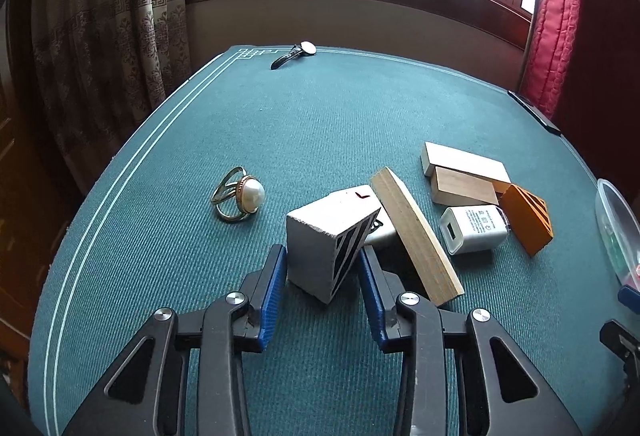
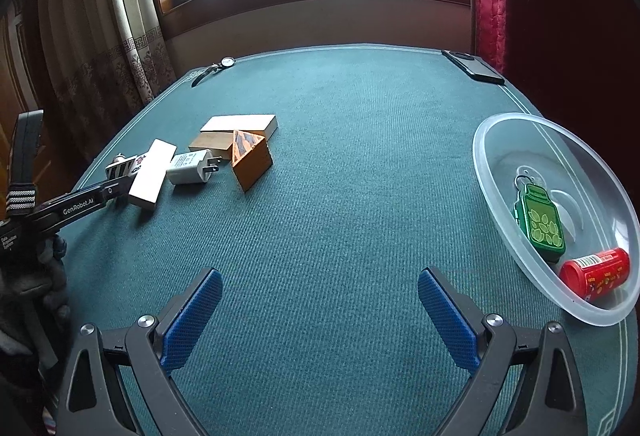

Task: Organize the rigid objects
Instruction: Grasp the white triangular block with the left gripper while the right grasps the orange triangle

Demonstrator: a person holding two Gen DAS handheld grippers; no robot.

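My left gripper [image 1: 322, 260] is shut on a white block with black stripes [image 1: 328, 240] and holds it tilted just above the green table. A pale wooden plank [image 1: 414, 232] leans beside it. A white charger [image 1: 474, 228], an orange wedge [image 1: 526, 218] and two wooden blocks [image 1: 464, 168] lie to the right. A pearl ring [image 1: 240, 194] lies to the left. My right gripper [image 2: 320, 312] is open and empty over bare cloth. The same pile shows in the right wrist view: the plank [image 2: 150, 174], the charger [image 2: 190, 166], the wedge [image 2: 252, 158].
A clear plastic bowl [image 2: 500, 172] at the right holds a green bottle-shaped keychain [image 2: 542, 222] and a red canister [image 2: 594, 272]. A wristwatch [image 1: 294, 54] lies at the far left corner. A black phone [image 2: 474, 66] lies at the far right edge.
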